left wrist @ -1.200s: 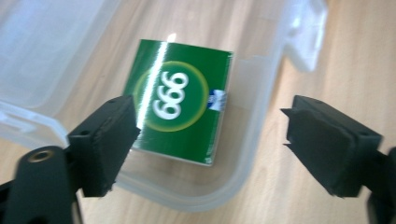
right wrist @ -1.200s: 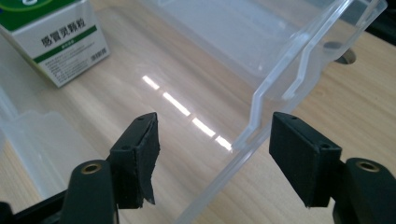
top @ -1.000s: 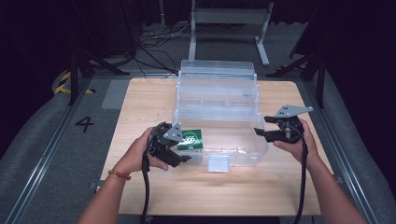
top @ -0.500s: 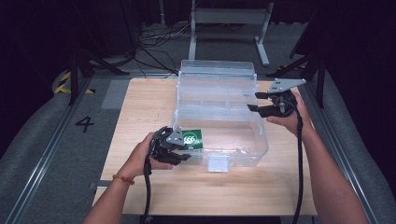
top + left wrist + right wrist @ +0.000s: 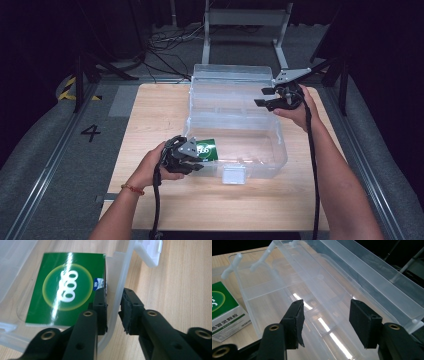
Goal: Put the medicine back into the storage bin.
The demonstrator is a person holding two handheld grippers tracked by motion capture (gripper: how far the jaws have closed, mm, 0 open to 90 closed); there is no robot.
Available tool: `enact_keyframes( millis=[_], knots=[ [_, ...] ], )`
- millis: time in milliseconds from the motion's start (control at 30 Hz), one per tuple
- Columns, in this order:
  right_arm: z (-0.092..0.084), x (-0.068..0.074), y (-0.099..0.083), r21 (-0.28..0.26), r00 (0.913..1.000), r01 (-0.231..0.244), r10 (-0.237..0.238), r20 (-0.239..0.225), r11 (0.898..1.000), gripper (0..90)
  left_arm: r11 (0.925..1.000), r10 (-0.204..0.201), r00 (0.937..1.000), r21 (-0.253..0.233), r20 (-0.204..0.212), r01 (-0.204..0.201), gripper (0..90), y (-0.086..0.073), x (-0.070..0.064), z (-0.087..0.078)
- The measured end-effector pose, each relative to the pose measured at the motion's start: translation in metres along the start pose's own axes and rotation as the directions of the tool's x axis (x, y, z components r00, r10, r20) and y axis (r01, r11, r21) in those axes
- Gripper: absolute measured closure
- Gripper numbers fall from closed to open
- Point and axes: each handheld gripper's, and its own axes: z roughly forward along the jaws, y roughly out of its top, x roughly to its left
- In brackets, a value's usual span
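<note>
Straddling the near left wall of the clear plastic storage box (image 5: 117,300), the left gripper (image 5: 113,307) is reaching with one jaw inside and one outside; its jaws have just been closing on that wall, yet slim gaps are still showing on both sides, so the pads are not pressing it. Lying flat inside the box at that corner, just beside the inner jaw, is the green medicine box (image 5: 67,287), also seen from above (image 5: 207,149). Hovering over the box's far right part (image 5: 235,107), the right gripper (image 5: 264,96) is holding nothing, its jaws having just been narrowing but standing apart (image 5: 325,320) above the transparent tray.
</note>
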Motion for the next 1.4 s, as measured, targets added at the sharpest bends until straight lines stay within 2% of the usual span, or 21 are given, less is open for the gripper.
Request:
enact_keyframes(
  millis=[200,300,400,500,600,800,833,967,1067,1133,1267,1400],
  knots=[
    [0.017,-0.004,0.01,0.053,0.9991,0.027,-0.025,-0.034,0.998,50.6,1.0,-0.001,0.9999,0.003,0.012,0.001,77.2,0.001,0.001,0.0],
    [0.023,-0.006,0.011,0.075,0.9986,0.033,-0.029,-0.045,0.997,51.7,0.9999,-0.014,0.9998,-0.003,0.014,0.014,77.3,0.0,0.001,0.0],
    [0.03,-0.008,0.011,0.086,0.9981,0.03,-0.025,-0.056,0.996,56.3,0.9998,-0.015,0.9998,-0.016,0.009,0.015,77.2,-0.002,0.001,0.001],
    [0.035,-0.009,0.012,0.103,0.9976,0.036,-0.03,-0.063,0.994,62.0,0.998,-0.049,0.9983,-0.038,0.031,0.05,76.8,-0.005,0.002,0.001],
    [0.039,-0.011,0.014,0.122,0.9959,0.062,-0.054,-0.073,0.991,70.5,0.9967,-0.062,0.998,-0.051,0.016,0.063,76.1,-0.007,0.0,0.002],
    [0.043,-0.015,0.019,0.167,0.9909,0.099,-0.082,-0.106,0.981,73.6,0.9974,-0.05,0.9987,-0.052,0.01,0.05,75.9,-0.007,0.0,0.002],
    [0.046,-0.015,0.022,0.198,0.9868,0.129,-0.106,-0.122,0.972,73.8,0.9976,-0.047,0.9988,-0.051,0.009,0.048,75.9,-0.007,0.0,0.002],
    [0.049,-0.017,0.023,0.2,0.9834,0.136,-0.108,-0.146,0.97,74.9,0.9972,-0.056,0.9984,-0.049,0.006,0.056,75.7,-0.007,0.0,0.002],
    [0.051,-0.017,0.026,0.214,0.979,0.165,-0.133,-0.155,0.963,75.2,0.9971,-0.058,0.9983,-0.049,0.002,0.058,75.5,-0.007,-0.001,0.002],
    [0.051,-0.017,0.027,0.22,0.9781,0.168,-0.134,-0.159,0.961,75.7,0.997,-0.06,0.9982,-0.049,0.002,0.06,75.4,-0.007,-0.001,0.002],
    [0.052,-0.018,0.031,0.24,0.9699,0.202,-0.159,-0.184,0.95,79.6,0.9967,-0.066,0.9978,-0.048,0.007,0.066,75.5,-0.007,-0.001,0.002],
    [0.053,-0.016,0.035,0.264,0.9617,0.241,-0.193,-0.194,0.934,82.4,0.9959,-0.075,0.9972,-0.05,-0.001,0.075,75.5,-0.007,-0.002,0.004]
  ],
)
